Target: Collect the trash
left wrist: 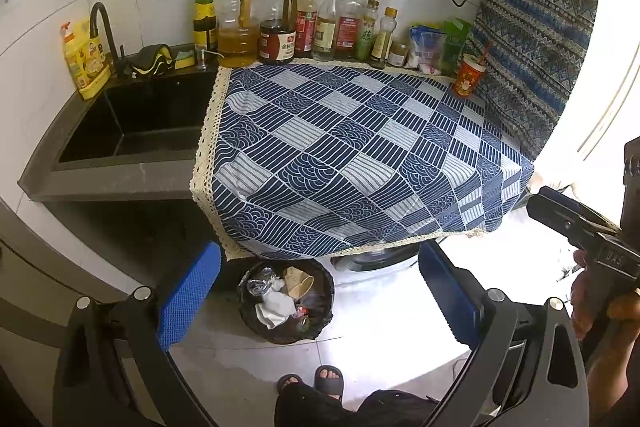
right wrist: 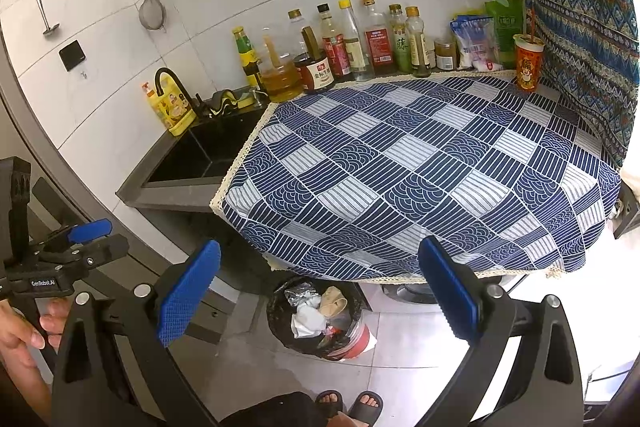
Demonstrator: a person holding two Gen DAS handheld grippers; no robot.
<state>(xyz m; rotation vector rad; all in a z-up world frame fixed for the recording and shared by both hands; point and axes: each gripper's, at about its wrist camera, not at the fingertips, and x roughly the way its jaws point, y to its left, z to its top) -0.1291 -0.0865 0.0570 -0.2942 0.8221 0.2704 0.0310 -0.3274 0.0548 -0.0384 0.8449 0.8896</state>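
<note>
Two grippers held wide apart over the bin, nothing between their pads.

We see one red-and-yellow paper cup (right wrist: 528, 62) standing upright at the far right corner of the cloth-covered surface (right wrist: 420, 167), its long axis vertical, open mouth up, a straw leaning out of it. Our left gripper (left wrist: 320, 301) hovers above the floor with the black-lined trash bin (left wrist: 286, 301) between its blue pads; crumpled paper, foil and a brown cup fill the bin. Our right gripper (right wrist: 320, 301) is level with it, spread wide, pointing toward the surface's front edge. Bottles (right wrist: 340, 43) line the wall behind the cloth.
</note>
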